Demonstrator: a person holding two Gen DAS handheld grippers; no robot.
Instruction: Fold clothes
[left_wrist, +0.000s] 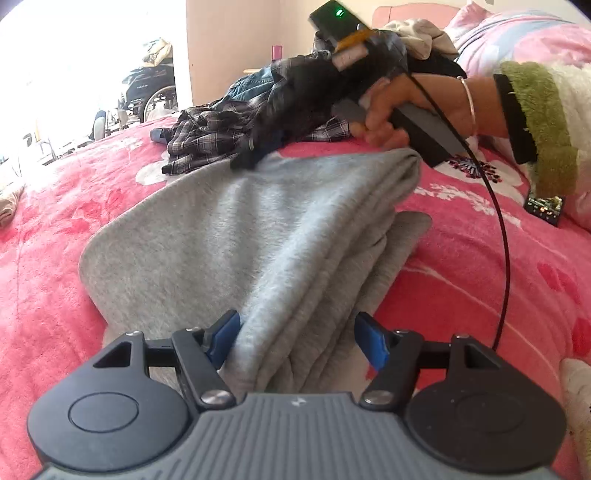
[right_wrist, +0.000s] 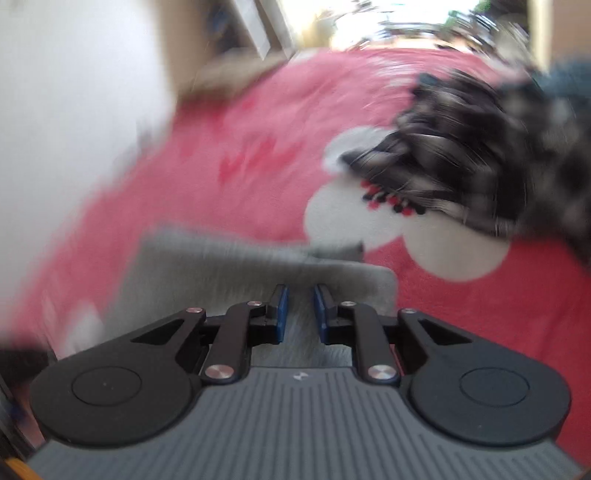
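Grey garment (left_wrist: 236, 236): folded lengthwise on the pink blanket (left_wrist: 55, 258), its near end bunched between your left gripper (left_wrist: 295, 339) pads; the pads stand wide and the right one is clear of the cloth, so no clamp. Far end under your right hand (left_wrist: 391, 110).

Right gripper (right_wrist: 300, 310): narrow gap, nothing pinched, grey cloth beneath; its view is badly blurred.

Plaid shirt (left_wrist: 207, 136): heaped beyond, partly hidden by your right hand's gripper.

Sleeve (left_wrist: 535, 122): cut off at the edge.
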